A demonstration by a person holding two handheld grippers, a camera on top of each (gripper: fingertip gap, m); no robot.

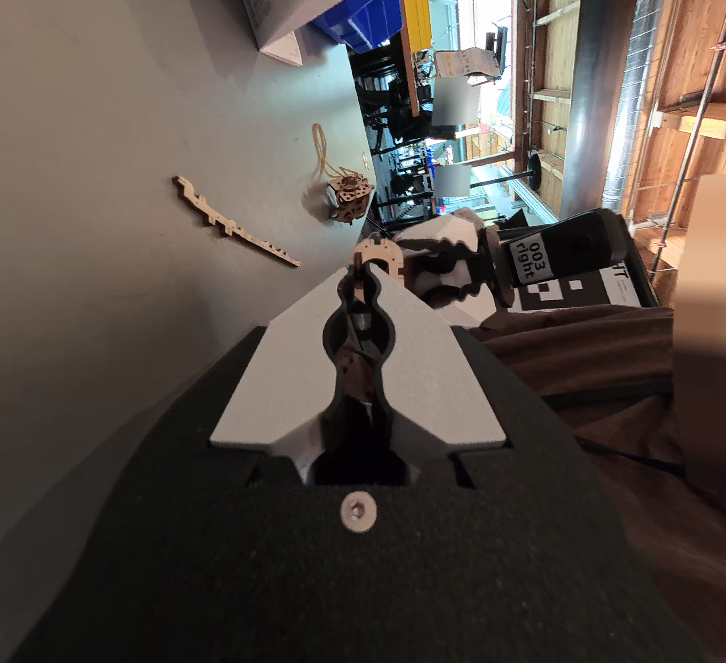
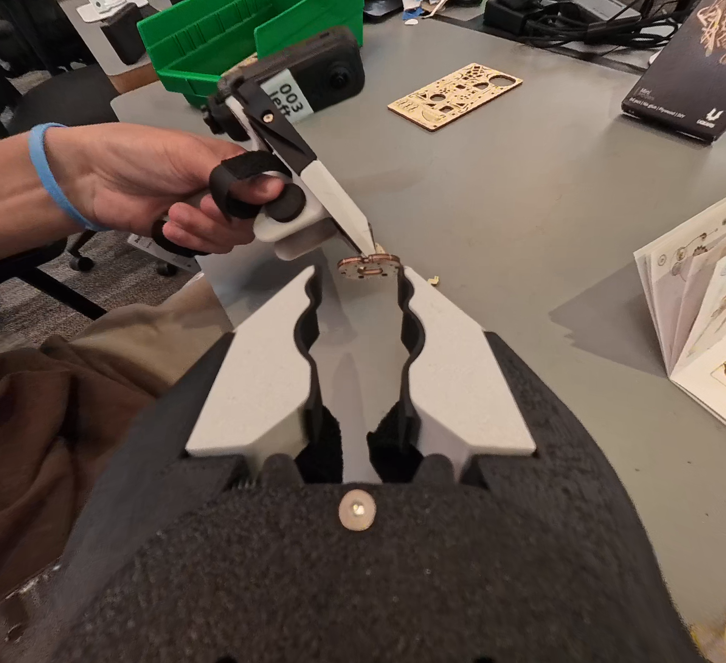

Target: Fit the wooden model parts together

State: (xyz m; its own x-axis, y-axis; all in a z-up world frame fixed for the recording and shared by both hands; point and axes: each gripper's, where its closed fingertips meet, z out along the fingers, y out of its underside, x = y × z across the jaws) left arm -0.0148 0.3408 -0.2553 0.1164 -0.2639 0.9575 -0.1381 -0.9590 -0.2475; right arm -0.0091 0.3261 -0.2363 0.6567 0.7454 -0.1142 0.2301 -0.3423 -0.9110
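Observation:
A small round wooden disc with a slot [image 2: 369,270] hangs level just above the grey table [image 2: 491,212]. My left gripper [image 2: 367,247] comes down from the left and is shut on a thin wooden part at the disc's far edge; I cannot tell if that part is separate. In the left wrist view the left gripper [image 1: 359,269] is shut, with the disc [image 1: 383,257] just beyond its tips. My right gripper [image 2: 359,273] is open, with a fingertip on each side of the disc. It also shows in the left wrist view [image 1: 416,267].
A laser-cut wooden sheet [image 2: 455,96], a green bin [image 2: 251,27], a black box [image 2: 683,66] and an open booklet [image 2: 687,329] lie around. A notched wooden strip [image 1: 231,223] and a small wooden assembly with a rubber band [image 1: 349,198] sit on the table. My left and right fingertips are right by each other.

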